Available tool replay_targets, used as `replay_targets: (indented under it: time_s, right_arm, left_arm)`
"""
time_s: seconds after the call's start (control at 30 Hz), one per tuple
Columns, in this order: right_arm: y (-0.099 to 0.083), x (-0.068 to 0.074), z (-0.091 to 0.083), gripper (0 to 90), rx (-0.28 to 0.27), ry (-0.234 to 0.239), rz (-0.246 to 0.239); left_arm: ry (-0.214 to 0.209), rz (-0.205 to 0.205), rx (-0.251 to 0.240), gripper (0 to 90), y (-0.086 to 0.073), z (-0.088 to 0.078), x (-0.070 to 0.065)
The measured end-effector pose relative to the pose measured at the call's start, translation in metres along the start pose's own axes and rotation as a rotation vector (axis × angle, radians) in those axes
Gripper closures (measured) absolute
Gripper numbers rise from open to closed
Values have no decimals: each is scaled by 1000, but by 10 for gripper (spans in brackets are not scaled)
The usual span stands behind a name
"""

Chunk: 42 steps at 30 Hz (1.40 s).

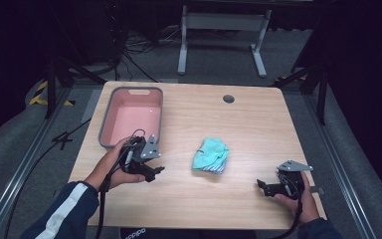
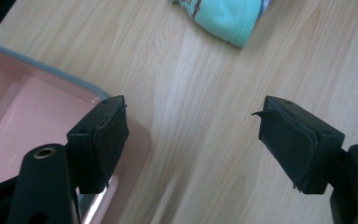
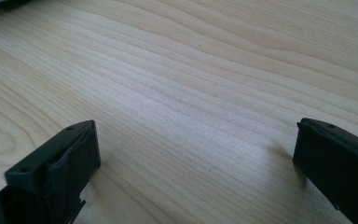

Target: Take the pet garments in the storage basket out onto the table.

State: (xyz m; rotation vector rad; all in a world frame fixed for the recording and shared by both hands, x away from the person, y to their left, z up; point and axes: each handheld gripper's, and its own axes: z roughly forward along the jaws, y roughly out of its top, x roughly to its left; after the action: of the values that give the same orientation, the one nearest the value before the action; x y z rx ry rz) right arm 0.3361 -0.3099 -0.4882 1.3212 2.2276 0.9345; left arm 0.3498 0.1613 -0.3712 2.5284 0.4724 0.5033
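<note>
A folded turquoise cloth (image 1: 210, 155) is seen lying on the wooden table (image 1: 248, 124), a little below the middle of the high view, apart from both grippers. A pink bin (image 1: 132, 115) with a grey rim stands at the upper left of the table and is seen to hold nothing. The left gripper (image 1: 154, 171) is held just below the bin's lower right corner, pointed toward the cloth; in the left gripper view its jaws are spread with only bare wood between them, and the cloth (image 2: 223, 16) is seen at the top edge, not yet reached. The right gripper (image 1: 263, 186) is held low at the lower right, jaws likewise parted over bare table. The work is judged to be at its start: the cloth is ungripped, and grasping and carrying it, probably to the bin, is left.
</note>
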Motion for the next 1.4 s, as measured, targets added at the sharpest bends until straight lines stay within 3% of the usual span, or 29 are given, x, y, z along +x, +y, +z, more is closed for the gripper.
replay_targets:
  time_s: [0.37,0.53,0.7,0.9,1.07,1.27,1.37,1.4]
  right_arm:
    - [0,0,0,6,0,-1,1]
    - [0,0,0,6,0,-1,2]
    - [0,0,0,6,0,-1,1]
    - [0,0,0,6,0,-1,2]
    - [0,0,0,6,0,-1,1]
    - [0,0,0,6,0,-1,1]
    - [0,0,0,6,0,-1,1]
    - [0,0,0,6,0,-1,1]
  left_arm:
    - [39,9,72,236,-44,-4,-3]
    - [66,-12,90,232,-66,-4,0]
    - [64,-38,110,223,-88,2,4]
    - [51,-105,93,212,-114,9,8]
    - [27,-178,47,200,-136,12,12]
    - [-16,-296,-20,196,-167,16,21]
    - [-45,-377,-73,185,-180,17,24]
    - [-45,-377,-73,181,-180,17,24]
